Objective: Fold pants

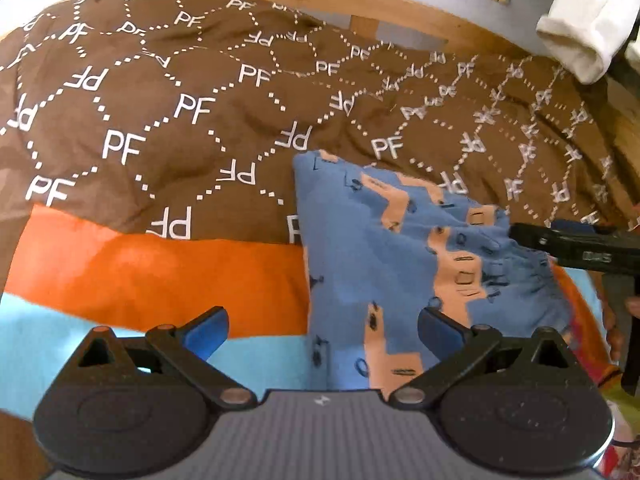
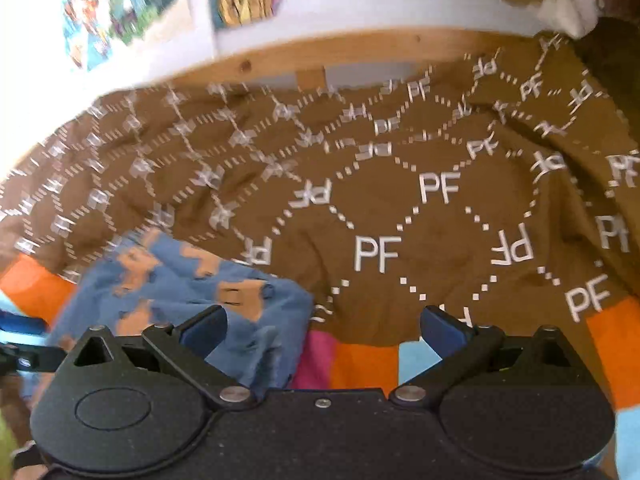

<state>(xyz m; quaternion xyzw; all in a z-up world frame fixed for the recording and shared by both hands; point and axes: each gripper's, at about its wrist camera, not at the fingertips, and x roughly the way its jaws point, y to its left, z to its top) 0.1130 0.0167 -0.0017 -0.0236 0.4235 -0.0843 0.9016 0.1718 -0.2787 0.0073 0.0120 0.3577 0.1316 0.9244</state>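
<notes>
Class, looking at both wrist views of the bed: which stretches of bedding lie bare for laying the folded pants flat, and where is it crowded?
Bare: the brown PF-lettered duvet between the wooden bed rail and the orange stripe. Crowded: the blue patterned pants, with the left gripper and right gripper open over them.

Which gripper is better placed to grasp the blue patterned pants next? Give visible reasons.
Probably the left gripper: it is open, with the blue and tan patterned pants lying between its fingers. The right gripper, also open, has them off beside its left finger.
</notes>
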